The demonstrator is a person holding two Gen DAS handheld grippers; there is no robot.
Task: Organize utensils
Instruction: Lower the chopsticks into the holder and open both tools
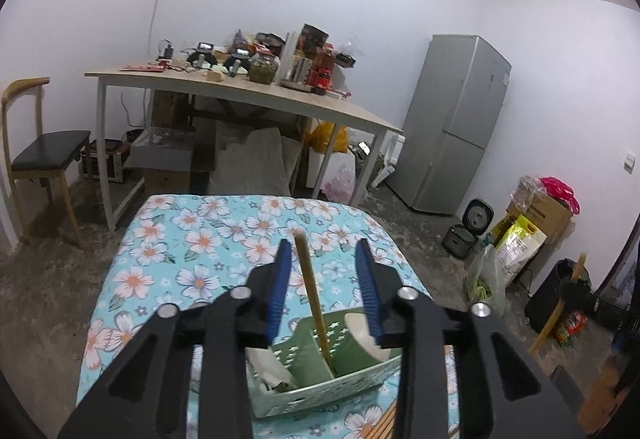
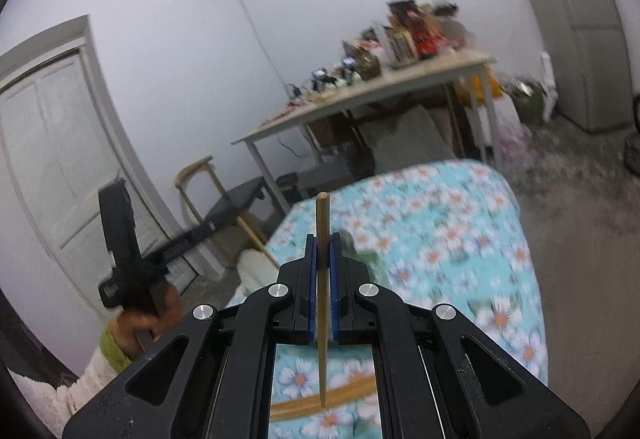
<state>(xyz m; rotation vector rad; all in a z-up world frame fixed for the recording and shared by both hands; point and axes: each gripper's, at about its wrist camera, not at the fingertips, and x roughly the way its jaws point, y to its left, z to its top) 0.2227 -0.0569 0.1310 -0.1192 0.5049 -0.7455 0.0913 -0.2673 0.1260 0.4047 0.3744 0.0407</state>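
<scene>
- The left gripper (image 1: 324,251) is hovering over a green utensil holder (image 1: 320,371), which is standing on the table with the floral cloth (image 1: 192,239).
- Its blue fingers (image 1: 282,287) are standing apart, with a clear gap, and they are not pressing on anything.
- One wooden chopstick (image 1: 312,291) is standing in the gap between these fingers, leaning a little, and its lower end is sitting inside a middle compartment of the holder. It is close to the left finger, but I cannot tell if it is touching it.
- A pale spoon-like thing (image 1: 360,327) is sitting in the right compartment of the holder, and something white (image 1: 268,363) is lying in the left one; what they are exactly I cannot tell.
- More wooden chopsticks (image 1: 386,425) are lying on the cloth just beside the holder, at the lower edge of the left wrist view.
- The right gripper (image 2: 323,239) is holding a second chopstick (image 2: 322,271); the jaws are nearly closed and the blue pads are pressing on it from both sides.
- This chopstick is standing almost upright in the picture, with its top above the fingertips and its thin end below.
- Under it, blurred chopsticks (image 2: 320,397) are lying on the floral cloth.
- In the right wrist view, a hand (image 2: 148,319) with a green cuff is gripping the handle of the other gripper at the left.
- A cluttered table (image 1: 248,91), a chair (image 1: 40,155) and a grey fridge (image 1: 452,123) are standing behind, well apart from the work place.
</scene>
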